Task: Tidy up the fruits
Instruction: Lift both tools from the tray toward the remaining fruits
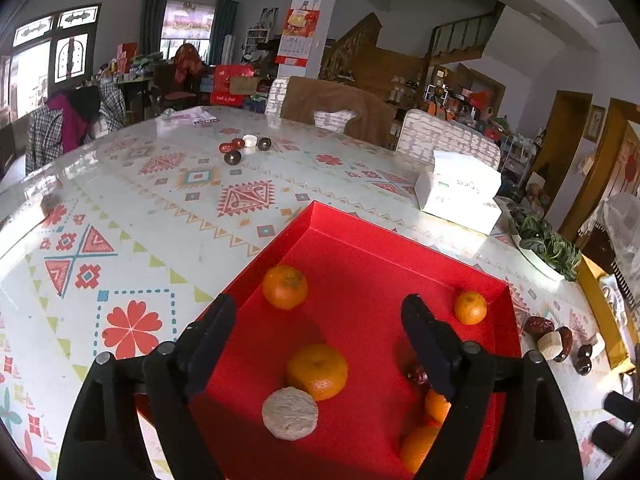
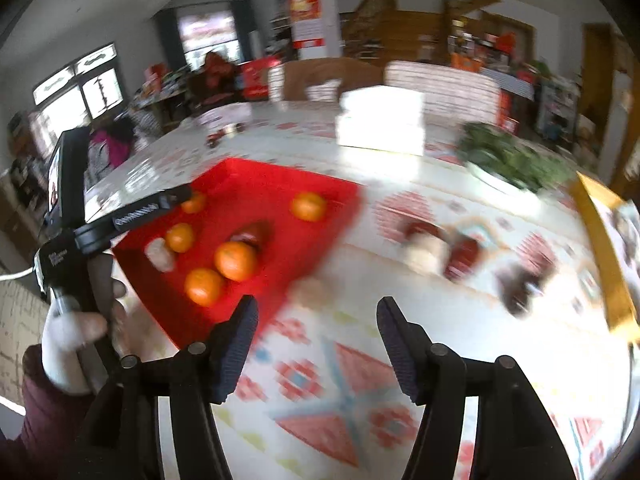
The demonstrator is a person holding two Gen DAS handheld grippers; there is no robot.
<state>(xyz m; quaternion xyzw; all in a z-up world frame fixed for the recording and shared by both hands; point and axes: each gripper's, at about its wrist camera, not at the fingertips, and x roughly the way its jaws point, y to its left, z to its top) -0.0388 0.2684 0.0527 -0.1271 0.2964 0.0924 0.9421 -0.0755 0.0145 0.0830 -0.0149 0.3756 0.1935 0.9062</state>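
My left gripper (image 1: 320,308) hangs open over a red tray (image 1: 360,240). Below its fingers lie an orange (image 1: 318,371) and a beige walnut-like ball (image 1: 290,412), neither of them gripped. More oranges sit at the tray's far left (image 1: 285,286), far right (image 1: 471,307) and near right (image 1: 438,404), beside a dark red date (image 1: 418,374). The right wrist view is blurred. My right gripper (image 2: 316,308) is open over the patterned tablecloth, right of the tray (image 2: 256,184), holding nothing. A blurred beige lump (image 2: 310,292) lies just ahead of its tips. Dates and nuts (image 2: 464,258) lie further right.
A white tissue box (image 1: 460,192) stands behind the tray. A plate of leafy greens (image 1: 548,244) and a yellow-edged box (image 2: 600,248) are at the right. Dates and nuts (image 1: 554,344) lie right of the tray, small dark fruits (image 1: 244,146) far back. A gloved hand (image 2: 72,320) holds the left tool.
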